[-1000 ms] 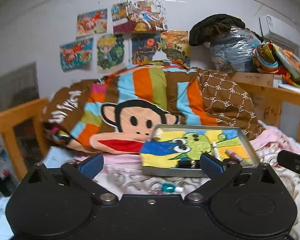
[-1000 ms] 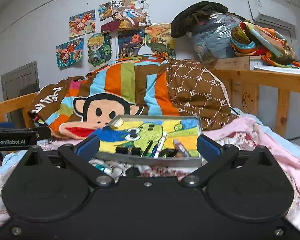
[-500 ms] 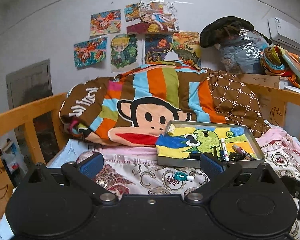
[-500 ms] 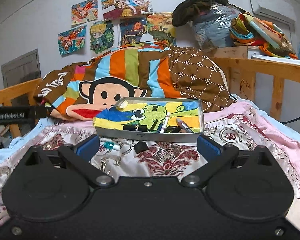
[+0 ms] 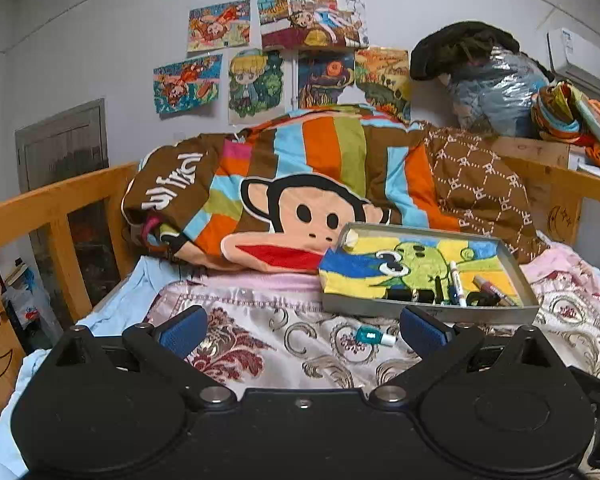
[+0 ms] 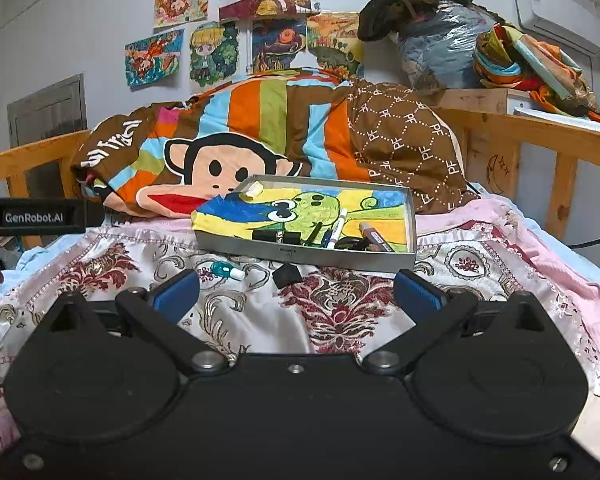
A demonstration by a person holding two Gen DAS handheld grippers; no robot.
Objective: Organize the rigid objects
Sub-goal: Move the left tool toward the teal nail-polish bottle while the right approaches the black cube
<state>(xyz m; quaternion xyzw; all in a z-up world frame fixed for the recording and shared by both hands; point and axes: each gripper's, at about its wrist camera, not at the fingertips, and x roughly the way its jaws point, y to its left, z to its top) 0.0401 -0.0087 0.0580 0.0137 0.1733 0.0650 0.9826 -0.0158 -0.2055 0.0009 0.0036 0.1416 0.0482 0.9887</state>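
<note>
Two strays, teal bottle (image 6: 227,271) and black clip (image 6: 287,274), lie ahead of my released right claw (image 6: 296,294), short of the tray (image 6: 300,254); next I pick one.

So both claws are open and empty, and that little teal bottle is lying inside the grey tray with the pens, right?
Not quite. The teal bottle lies outside the grey tray, on the patterned bedspread in front of it, as the right wrist view shows. The rest holds: the left claw and right claw are open and empty, and the pens are in the tray.
</note>
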